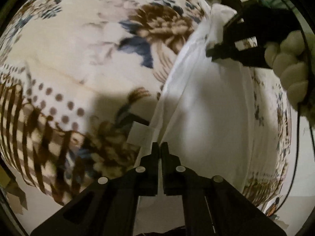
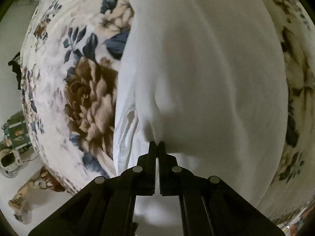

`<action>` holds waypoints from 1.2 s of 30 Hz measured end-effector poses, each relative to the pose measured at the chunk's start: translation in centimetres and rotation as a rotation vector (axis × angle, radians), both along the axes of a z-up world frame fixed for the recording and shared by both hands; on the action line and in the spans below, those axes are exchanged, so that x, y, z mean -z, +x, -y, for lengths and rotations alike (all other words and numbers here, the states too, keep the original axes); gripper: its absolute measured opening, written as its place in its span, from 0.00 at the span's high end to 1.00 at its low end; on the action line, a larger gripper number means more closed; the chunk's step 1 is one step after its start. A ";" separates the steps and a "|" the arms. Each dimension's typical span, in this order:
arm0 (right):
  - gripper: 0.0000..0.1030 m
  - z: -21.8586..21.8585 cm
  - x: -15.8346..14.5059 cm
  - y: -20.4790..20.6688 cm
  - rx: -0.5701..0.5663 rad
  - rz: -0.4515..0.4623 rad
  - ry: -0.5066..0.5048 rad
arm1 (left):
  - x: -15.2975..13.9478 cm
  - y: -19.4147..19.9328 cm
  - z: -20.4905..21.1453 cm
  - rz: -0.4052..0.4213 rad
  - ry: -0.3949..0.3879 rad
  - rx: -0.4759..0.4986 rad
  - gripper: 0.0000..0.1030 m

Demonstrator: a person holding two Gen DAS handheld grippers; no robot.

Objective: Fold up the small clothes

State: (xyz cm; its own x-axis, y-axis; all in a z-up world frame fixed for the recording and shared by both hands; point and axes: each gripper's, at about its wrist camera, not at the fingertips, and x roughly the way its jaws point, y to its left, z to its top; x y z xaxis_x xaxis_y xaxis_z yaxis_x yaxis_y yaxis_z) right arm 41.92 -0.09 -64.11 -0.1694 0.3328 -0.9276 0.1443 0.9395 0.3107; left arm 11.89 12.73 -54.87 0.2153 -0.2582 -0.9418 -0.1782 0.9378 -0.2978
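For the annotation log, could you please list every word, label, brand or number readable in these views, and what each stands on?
None can be read.
White garment: a small white tag beside the left claw, blank or too blurred to tell.
Floral blanket: pattern only, no lettering.

The left gripper (image 1: pixel 159 144) has its jaws pinched together on white cloth (image 1: pixel 206 102). The right gripper (image 2: pixel 156 144) is likewise clamped on the cloth, and a pale-gloved hand (image 1: pixel 287 66) grips its handle in the left view.
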 end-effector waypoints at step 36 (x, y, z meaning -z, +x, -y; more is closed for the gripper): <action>0.48 13.5 5.4 -24.8 0.100 -0.359 0.140 | 4.7 -1.3 -0.8 -0.211 -0.171 0.011 0.51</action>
